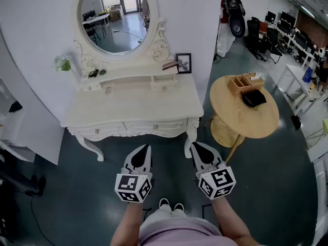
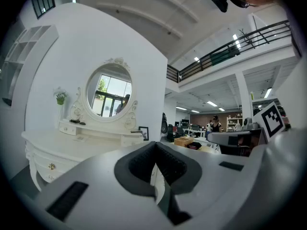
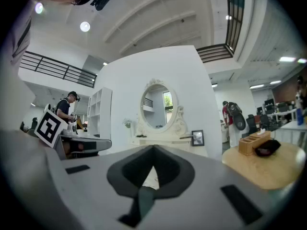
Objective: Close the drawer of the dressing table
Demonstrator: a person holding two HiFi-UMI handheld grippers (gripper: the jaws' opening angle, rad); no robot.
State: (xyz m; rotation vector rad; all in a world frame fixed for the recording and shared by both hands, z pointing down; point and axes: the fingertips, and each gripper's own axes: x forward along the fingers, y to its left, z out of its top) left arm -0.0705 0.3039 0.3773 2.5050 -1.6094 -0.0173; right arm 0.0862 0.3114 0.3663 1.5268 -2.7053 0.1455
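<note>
The left gripper [image 1: 146, 148] hangs level in front of the dressing table [image 1: 133, 109], its fingers pressed together on nothing. Up on the rear tier of the tabletop, right of centre beneath the oval mirror [image 1: 117, 14], a small drawer [image 1: 164, 83] seems to stand out a little from its housing, so it is likely the one to shut. It should be light and stiff, though it may bind if pushed off-centre. A flat nudge on the middle of its front, by what looks like a small knob, suits better than any grip. It is cream-white painted wood, shallow and wide, with the carved trim of the whole piece. The right gripper [image 1: 196, 146] is well short of it, its fingers likewise closed and empty.
</note>
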